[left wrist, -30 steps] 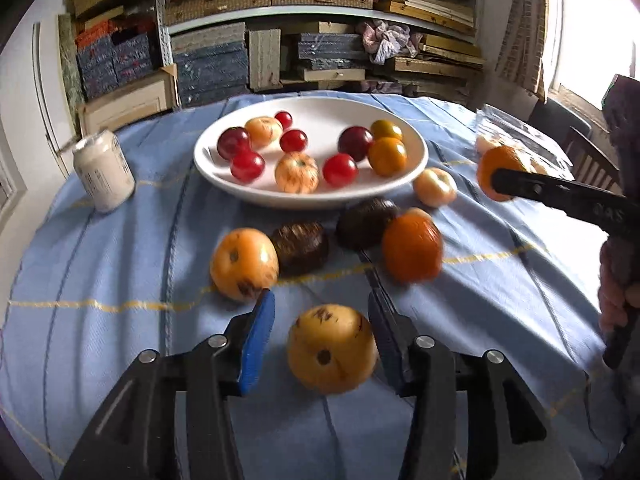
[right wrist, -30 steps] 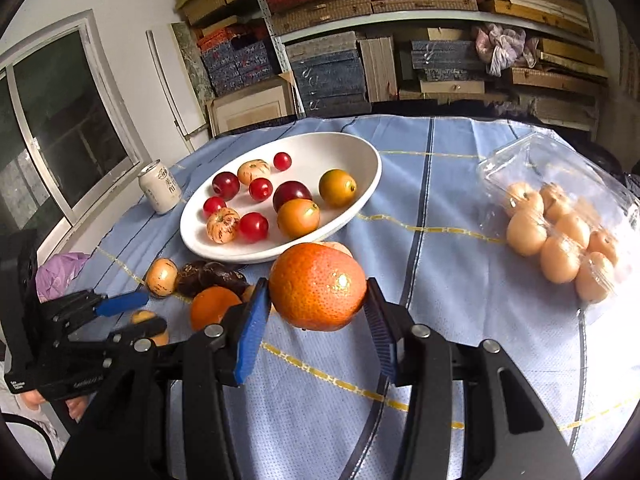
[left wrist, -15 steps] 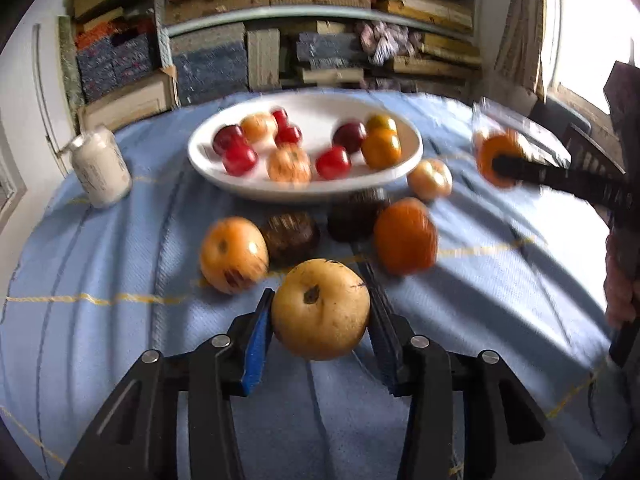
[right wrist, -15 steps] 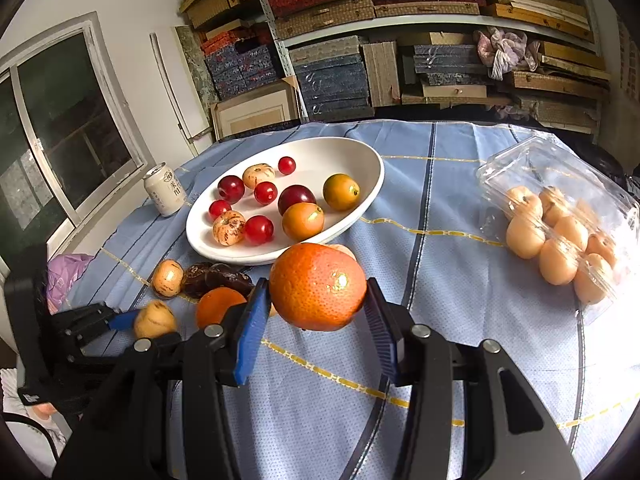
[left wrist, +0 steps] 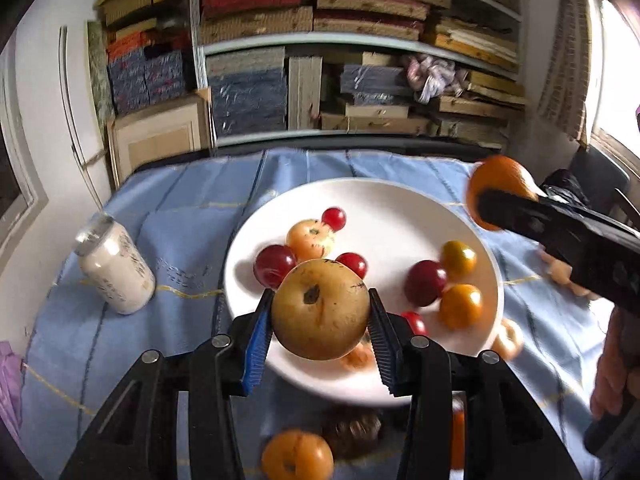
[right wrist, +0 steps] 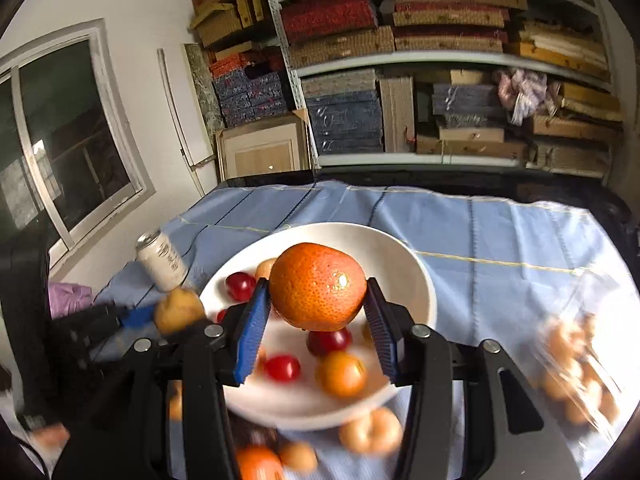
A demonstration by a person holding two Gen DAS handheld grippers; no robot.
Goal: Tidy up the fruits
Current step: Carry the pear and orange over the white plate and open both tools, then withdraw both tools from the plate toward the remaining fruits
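My left gripper (left wrist: pixel 320 320) is shut on a yellow-brown pear-like fruit (left wrist: pixel 320 310) and holds it above the near edge of the white plate (left wrist: pixel 384 208). My right gripper (right wrist: pixel 316 320) is shut on a large orange (right wrist: pixel 318 286) and holds it above the same plate (right wrist: pixel 416 276). The plate holds several small red, orange and yellow fruits. In the left wrist view the right gripper's orange (left wrist: pixel 496 176) shows over the plate's far right rim. In the right wrist view the left gripper's fruit (right wrist: pixel 178 310) shows at the plate's left rim.
A white can (left wrist: pixel 116 270) stands left of the plate on the blue cloth. Loose fruits lie in front of the plate, an orange one (left wrist: pixel 298 456) and a dark one (left wrist: pixel 352 432). A clear egg box (right wrist: pixel 576 360) sits to the right. Stacked shelves rise behind the table.
My left gripper closed on the yellow-brown fruit, lifted it off the cloth and carried it forward over the plate. My right gripper carried the orange forward over the plate.
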